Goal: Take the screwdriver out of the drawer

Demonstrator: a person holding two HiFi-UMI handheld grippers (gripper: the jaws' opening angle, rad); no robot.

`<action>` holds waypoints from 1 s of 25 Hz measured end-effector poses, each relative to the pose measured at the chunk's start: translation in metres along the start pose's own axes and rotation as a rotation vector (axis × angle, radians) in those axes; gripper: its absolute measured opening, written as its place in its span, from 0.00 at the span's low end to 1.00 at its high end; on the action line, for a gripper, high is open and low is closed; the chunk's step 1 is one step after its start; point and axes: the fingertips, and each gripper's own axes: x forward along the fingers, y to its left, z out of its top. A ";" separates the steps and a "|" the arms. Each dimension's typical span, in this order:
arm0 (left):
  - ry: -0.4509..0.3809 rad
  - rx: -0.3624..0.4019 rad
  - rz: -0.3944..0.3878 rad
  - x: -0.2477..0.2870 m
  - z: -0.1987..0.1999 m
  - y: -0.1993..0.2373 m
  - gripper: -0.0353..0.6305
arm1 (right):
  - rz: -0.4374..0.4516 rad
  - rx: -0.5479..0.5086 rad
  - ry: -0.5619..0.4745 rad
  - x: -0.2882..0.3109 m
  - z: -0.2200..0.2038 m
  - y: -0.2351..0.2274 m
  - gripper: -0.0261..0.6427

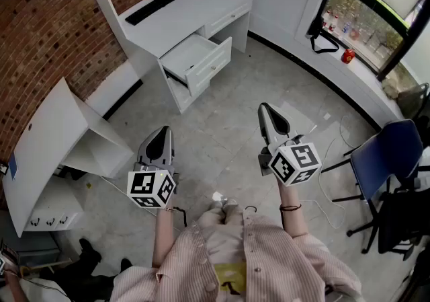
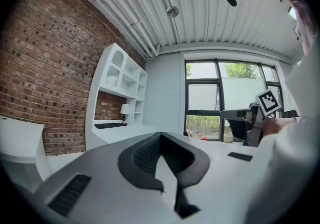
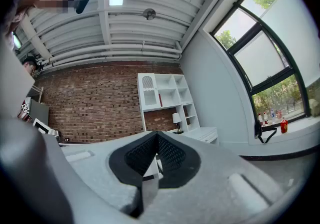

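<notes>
A white drawer (image 1: 201,58) sits ahead of the grey left gripper (image 1: 162,131), with a red-brown brick wall (image 1: 40,25) at its left. A blue chair (image 1: 386,153) stands right of the right gripper (image 1: 265,108).

Bare tiled floor (image 1: 222,126) lies open between the person and the white desk (image 1: 201,11), so the way to the pulled-out drawer (image 1: 209,65) is free, and nothing stands over the drawer's open top. On the left a tilted white cabinet (image 1: 60,139) juts onto the floor near the left gripper (image 1: 161,132). On the right a blue chair (image 1: 386,149) and loose cables (image 1: 334,183) crowd the floor beside the right gripper (image 1: 267,108).
</notes>
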 end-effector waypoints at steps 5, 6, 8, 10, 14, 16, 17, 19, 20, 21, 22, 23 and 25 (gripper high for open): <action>0.000 -0.002 0.008 -0.003 0.003 0.003 0.05 | 0.004 -0.002 0.010 0.002 0.000 0.005 0.05; -0.001 -0.003 0.008 -0.003 0.004 0.003 0.05 | 0.006 -0.002 0.011 0.002 0.000 0.005 0.05; -0.002 -0.008 0.010 -0.001 0.004 0.003 0.05 | 0.010 -0.007 0.012 0.003 0.001 0.004 0.05; -0.003 -0.014 0.013 0.000 0.003 0.002 0.05 | 0.014 -0.013 0.011 0.004 0.002 0.003 0.05; 0.003 -0.023 0.006 0.004 -0.002 -0.004 0.05 | 0.015 -0.011 0.013 0.004 -0.002 -0.002 0.05; 0.002 -0.027 0.010 0.007 -0.002 -0.006 0.05 | 0.001 -0.020 0.026 0.006 -0.004 -0.007 0.05; 0.000 -0.031 0.012 0.008 -0.002 -0.007 0.05 | -0.007 -0.029 0.031 0.007 -0.006 -0.011 0.05; 0.000 -0.037 0.016 0.010 -0.005 -0.011 0.05 | -0.015 -0.038 0.043 0.005 -0.009 -0.018 0.05; 0.001 -0.038 0.018 0.011 -0.006 -0.013 0.05 | -0.015 -0.039 0.048 0.004 -0.011 -0.021 0.05; 0.002 -0.037 0.021 0.012 -0.008 -0.015 0.05 | -0.012 -0.039 0.055 0.004 -0.014 -0.024 0.05; 0.003 -0.036 0.024 0.013 -0.009 -0.017 0.05 | -0.008 -0.040 0.062 0.005 -0.015 -0.026 0.05; 0.003 -0.037 0.027 0.014 -0.009 -0.019 0.05 | -0.004 -0.040 0.067 0.006 -0.017 -0.028 0.05; 0.006 -0.040 0.032 0.016 -0.011 -0.021 0.05 | 0.002 -0.036 0.071 0.009 -0.017 -0.032 0.06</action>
